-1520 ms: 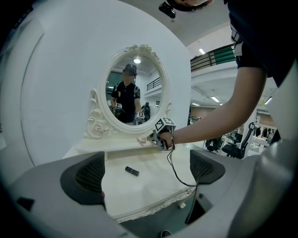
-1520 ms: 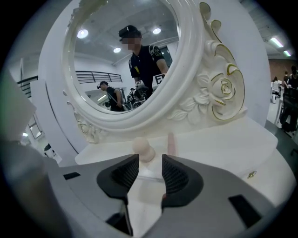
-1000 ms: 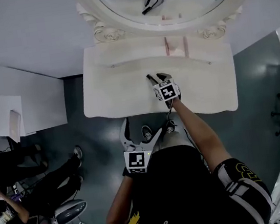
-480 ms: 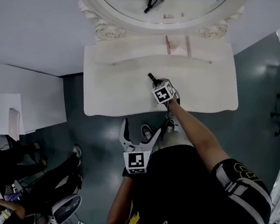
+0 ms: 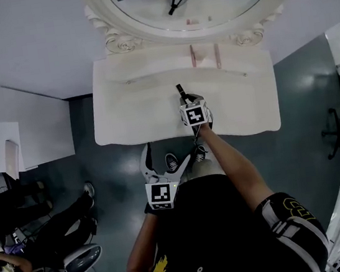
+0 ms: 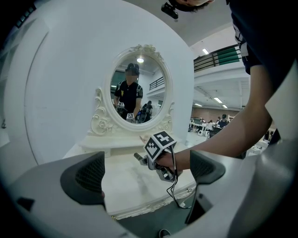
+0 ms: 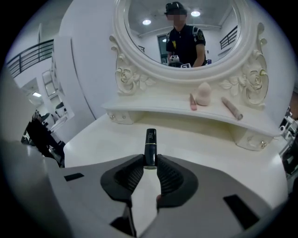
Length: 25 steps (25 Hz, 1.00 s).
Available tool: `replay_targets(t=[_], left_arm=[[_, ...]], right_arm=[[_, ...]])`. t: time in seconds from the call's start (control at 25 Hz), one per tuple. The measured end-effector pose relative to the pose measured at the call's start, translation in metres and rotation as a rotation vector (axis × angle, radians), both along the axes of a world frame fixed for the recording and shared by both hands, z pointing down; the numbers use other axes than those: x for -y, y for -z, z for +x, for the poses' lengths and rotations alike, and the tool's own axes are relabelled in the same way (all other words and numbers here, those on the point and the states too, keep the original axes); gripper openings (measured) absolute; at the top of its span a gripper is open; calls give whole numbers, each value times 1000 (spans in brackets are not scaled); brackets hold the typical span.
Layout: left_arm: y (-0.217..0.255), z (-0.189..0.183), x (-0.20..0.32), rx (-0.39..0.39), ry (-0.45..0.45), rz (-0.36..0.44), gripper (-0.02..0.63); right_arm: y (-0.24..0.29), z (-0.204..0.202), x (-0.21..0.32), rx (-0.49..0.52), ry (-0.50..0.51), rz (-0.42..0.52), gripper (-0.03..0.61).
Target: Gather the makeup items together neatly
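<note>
The left gripper hangs off the bench, over the dark floor just in front of the bench's near edge. Its jaws stand wide apart with nothing between them.

Just right of centre, the right gripper is over the middle of the bench. Its jaws have just been closing and now clamp the lower end of a black tube. The tube's long axis runs straight out from the gripper, away from the person and towards the mirror. Its free end sticks well out past the pads.

Further back and to the right, on the raised shelf under the mirror, lie the other makeup items. In the right gripper view these are a short pink stick, a pink sponge just beside it, and a longer pink stick near them on the right. Both sticks lie with their length running roughly front to back on the shelf.

So the group sits ahead of the held tube and off to its right, one level up. The right gripper is far nearer to it than the left, which is well apart from everything. The coming move likely turns on carrying the tube forward, rightward and up onto the shelf. It would then be laid lengthwise beside the pink items, in line with them.
</note>
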State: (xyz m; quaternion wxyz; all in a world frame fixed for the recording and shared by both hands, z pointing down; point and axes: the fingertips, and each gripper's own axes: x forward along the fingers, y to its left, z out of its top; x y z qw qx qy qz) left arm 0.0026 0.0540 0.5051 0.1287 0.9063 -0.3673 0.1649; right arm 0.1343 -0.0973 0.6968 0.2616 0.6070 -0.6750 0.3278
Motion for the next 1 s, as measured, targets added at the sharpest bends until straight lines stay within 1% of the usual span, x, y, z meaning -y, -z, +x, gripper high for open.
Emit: replay_targets(t=[0.2, 0.36, 0.48, 0.56, 0.76, 1.0], left_arm=[[7, 13, 7, -27, -25, 42, 577], [11, 16, 10, -1, -40, 38, 577], [14, 17, 13, 3, -43, 44, 577], [15, 16, 15, 3, -43, 46, 577], [15, 13, 18, 7, -34, 42, 577], [15, 14, 24, 12, -34, 40, 577]], right_arm=[[40, 30, 12, 0, -76, 65, 106], [77, 65, 23, -8, -154, 127, 104], [96, 95, 35, 7, -225, 163, 106], [106, 114, 41, -4, -261, 180, 106], [123, 150, 52, -39, -346, 182, 104], [119, 171, 68, -42, -420, 162, 106]])
